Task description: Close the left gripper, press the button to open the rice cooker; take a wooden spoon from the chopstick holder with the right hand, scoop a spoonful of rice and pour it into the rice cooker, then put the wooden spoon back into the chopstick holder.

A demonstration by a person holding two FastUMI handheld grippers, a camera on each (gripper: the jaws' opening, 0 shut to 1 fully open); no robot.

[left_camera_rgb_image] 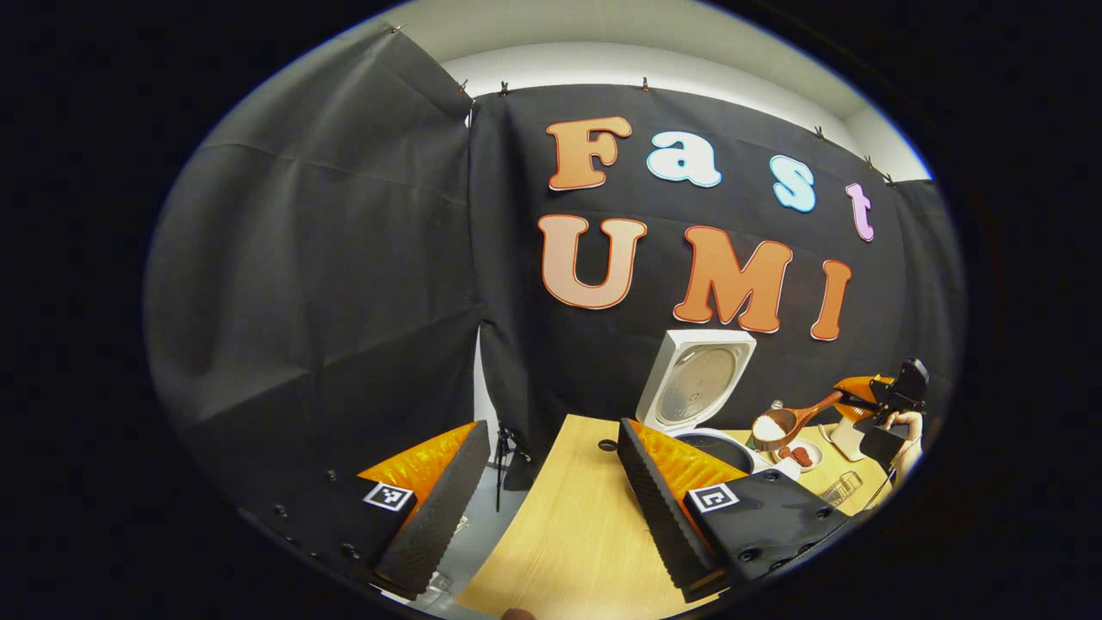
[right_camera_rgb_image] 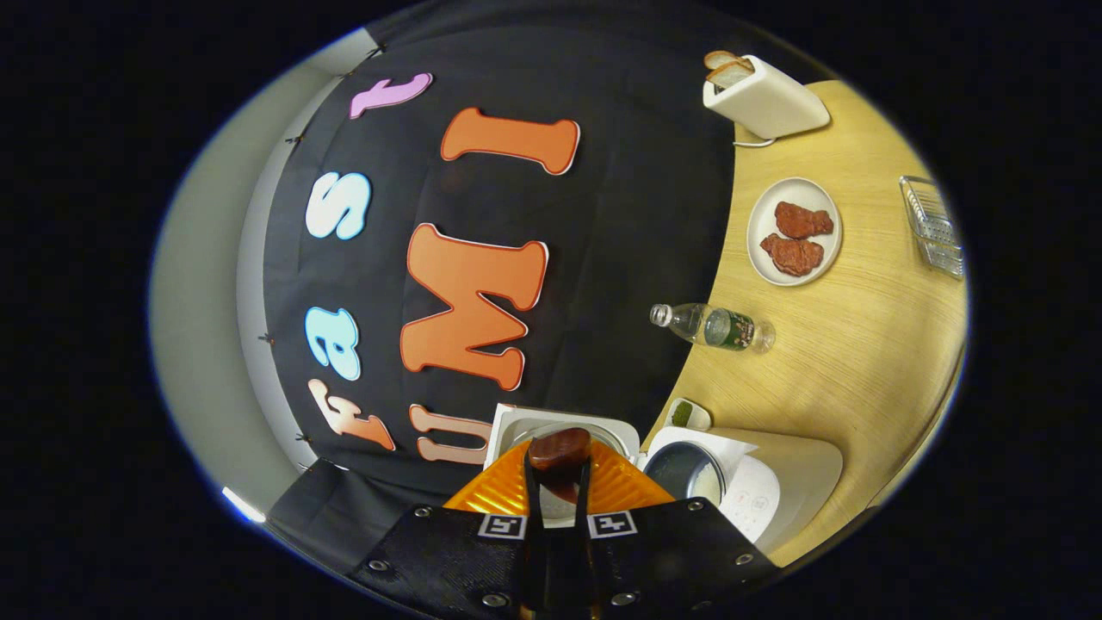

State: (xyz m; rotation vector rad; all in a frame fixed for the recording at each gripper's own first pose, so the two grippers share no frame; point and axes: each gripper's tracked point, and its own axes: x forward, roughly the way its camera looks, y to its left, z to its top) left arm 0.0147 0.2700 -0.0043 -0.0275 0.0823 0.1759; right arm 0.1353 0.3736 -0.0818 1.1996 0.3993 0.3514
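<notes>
The white rice cooker stands open on the wooden table, its lid raised upright. To its right and above the pot, a wooden spoon carries white rice, held by my right gripper with a hand behind it. In the right gripper view, which is rolled sideways, the spoon points straight ahead, pinched between the fingers of the right gripper; the cooker's pot lies just beyond. My left gripper hangs open over the table's left end, holding nothing.
A plate with pieces of meat, a water bottle lying on its side, a small dish, a wire basket and a white toaster with bread are on the table. The table's left edge drops off near the left gripper.
</notes>
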